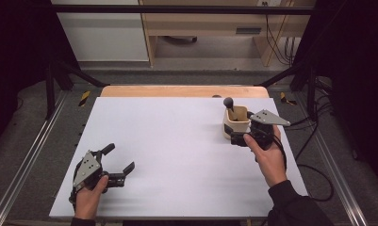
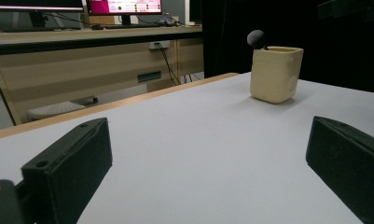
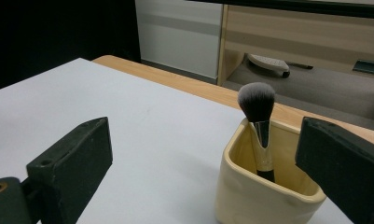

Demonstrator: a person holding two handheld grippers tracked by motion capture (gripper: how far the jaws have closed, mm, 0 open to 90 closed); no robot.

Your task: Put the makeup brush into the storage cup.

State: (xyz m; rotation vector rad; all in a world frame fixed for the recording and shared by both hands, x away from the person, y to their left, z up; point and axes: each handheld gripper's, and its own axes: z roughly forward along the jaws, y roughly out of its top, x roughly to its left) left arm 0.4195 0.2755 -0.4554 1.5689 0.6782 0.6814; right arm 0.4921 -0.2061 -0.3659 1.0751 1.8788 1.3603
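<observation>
The cream holder [image 1: 235, 123] stood upright on the white tabletop [image 1: 177, 150], toward the far right part of the surface and near the wooden strip along the far edge. A makeup brush [image 1: 229, 104] stood inside the holder, handle down and dark bristle head up, leaning against the far wall of the holder; in the right gripper view the brush [image 3: 258, 116] rose above the rim of the holder [image 3: 264, 191] with its silver ferrule visible.

The right gripper [image 1: 238, 137], held in the person's right hand [image 1: 267, 153], was positioned just beside the near right side of the holder. Its fingers [image 3: 72, 163] were spread wide apart and grasped nothing; in the right gripper view the holder sat between them, closer to the right-hand finger. Contact between finger and holder could not be determined.

The left gripper [image 1: 118, 162], held in the person's left hand [image 1: 90, 195], rested low over the near left part of the tabletop, well apart from the holder. Its fingers [image 2: 77, 163] were likewise released and spread, with bare tabletop between them. In the left gripper view the holder [image 2: 274, 74] stood far ahead, right of centre, with the brush head [image 2: 257, 38] showing above its rim.
</observation>
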